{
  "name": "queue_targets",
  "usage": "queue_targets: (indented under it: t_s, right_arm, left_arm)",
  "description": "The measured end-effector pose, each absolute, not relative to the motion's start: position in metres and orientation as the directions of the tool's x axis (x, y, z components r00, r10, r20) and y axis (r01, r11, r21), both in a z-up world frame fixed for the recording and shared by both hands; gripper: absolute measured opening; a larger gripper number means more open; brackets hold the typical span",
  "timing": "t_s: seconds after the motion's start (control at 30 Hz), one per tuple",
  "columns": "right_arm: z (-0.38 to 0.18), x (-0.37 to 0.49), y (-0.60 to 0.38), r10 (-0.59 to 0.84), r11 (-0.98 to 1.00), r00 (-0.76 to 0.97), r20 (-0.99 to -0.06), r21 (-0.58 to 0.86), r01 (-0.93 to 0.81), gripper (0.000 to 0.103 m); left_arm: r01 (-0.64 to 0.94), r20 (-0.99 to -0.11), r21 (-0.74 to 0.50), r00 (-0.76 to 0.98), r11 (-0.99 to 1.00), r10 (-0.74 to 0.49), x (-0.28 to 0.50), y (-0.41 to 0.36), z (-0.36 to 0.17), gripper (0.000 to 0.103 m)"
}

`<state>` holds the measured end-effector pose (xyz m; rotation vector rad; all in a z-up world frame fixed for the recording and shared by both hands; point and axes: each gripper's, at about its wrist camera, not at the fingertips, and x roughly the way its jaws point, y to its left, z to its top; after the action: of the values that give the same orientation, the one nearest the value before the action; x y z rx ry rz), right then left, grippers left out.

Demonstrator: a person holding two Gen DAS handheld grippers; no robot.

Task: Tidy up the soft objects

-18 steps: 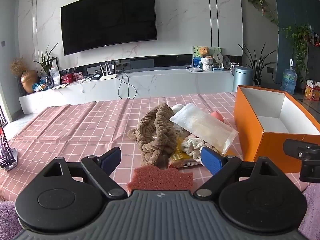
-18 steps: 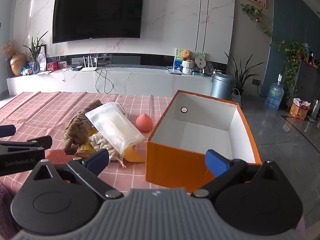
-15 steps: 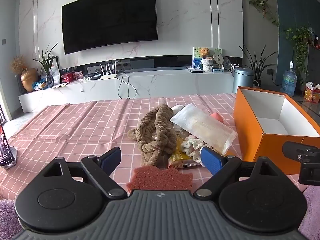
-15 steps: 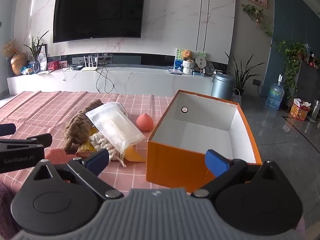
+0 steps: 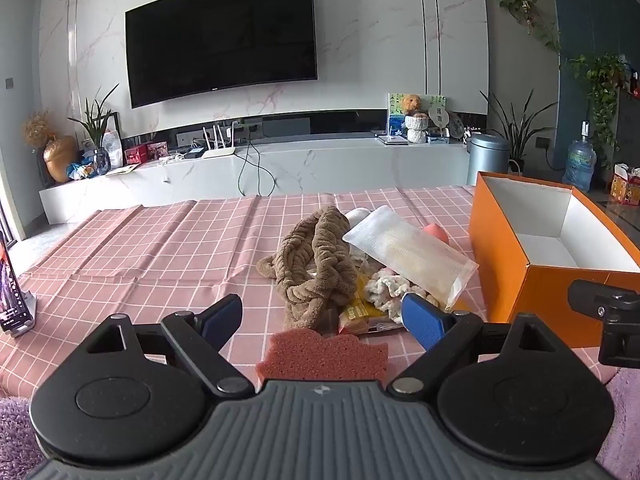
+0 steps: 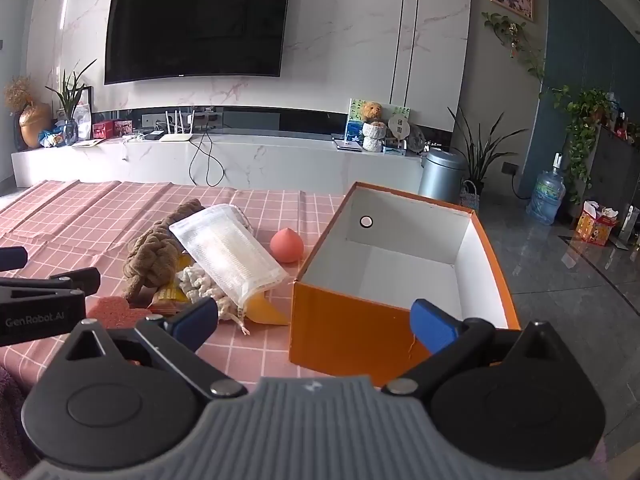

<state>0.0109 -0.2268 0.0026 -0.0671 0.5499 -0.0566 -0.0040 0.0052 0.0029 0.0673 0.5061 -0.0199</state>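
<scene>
A pile of soft things lies on the pink checked tablecloth (image 5: 160,248): a brown braided plush band (image 5: 316,264) (image 6: 154,256), a clear white pouch (image 5: 408,252) (image 6: 228,252), a cream knitted piece (image 5: 388,290), a yellow snack packet (image 5: 360,314), a pink peach-shaped ball (image 6: 286,245) and a red sponge (image 5: 326,354) nearest me. An open orange box (image 5: 516,280) (image 6: 360,332), white and empty inside, stands to the right. My left gripper (image 5: 322,320) is open just behind the sponge. My right gripper (image 6: 314,322) is open over the box's near wall.
A phone on a stand (image 5: 10,300) sits at the table's left edge. A purple fluffy rug (image 5: 16,436) lies below the near edge. A white TV bench (image 5: 280,168) and a metal bin (image 6: 440,174) stand beyond the table.
Both grippers have drifted very slightly; the pile and the box have not moved.
</scene>
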Motion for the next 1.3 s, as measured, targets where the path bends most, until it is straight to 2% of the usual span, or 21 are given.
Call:
queue_targets:
  t_s: [1.3]
  right_arm:
    - [-0.0024, 0.0121, -0.2242, -0.084, 0.995, 0.841, -0.534, -0.095, 0.039, 0.101]
  left_arm:
    - [0.041, -0.483, 0.061, 0.876, 0.997, -0.006, -0.0065, 0.0056, 0.0051, 0.103]
